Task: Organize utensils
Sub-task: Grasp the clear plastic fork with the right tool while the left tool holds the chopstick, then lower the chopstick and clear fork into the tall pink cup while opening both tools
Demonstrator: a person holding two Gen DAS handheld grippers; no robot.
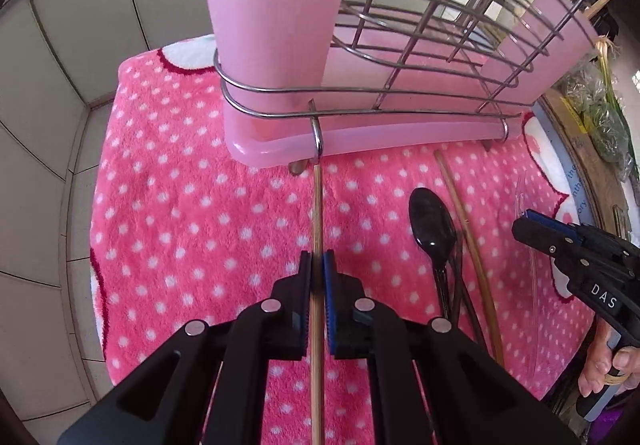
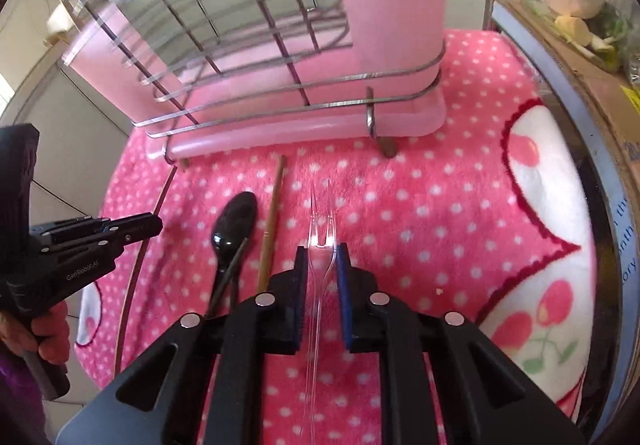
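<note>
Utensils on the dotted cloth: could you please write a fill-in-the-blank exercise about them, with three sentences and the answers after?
1. The wooden chopstick is gripped by the ____ tool.
2. The spoon lying on the pink cloth is ____ in colour.
3. The clear fork lies between the pads of the ____ tool.
Missing words: left; black; right.

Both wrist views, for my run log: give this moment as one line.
left gripper: shut on chopstick | right gripper: around clear plastic fork, grip unclear | black spoon: on pink mat
</note>
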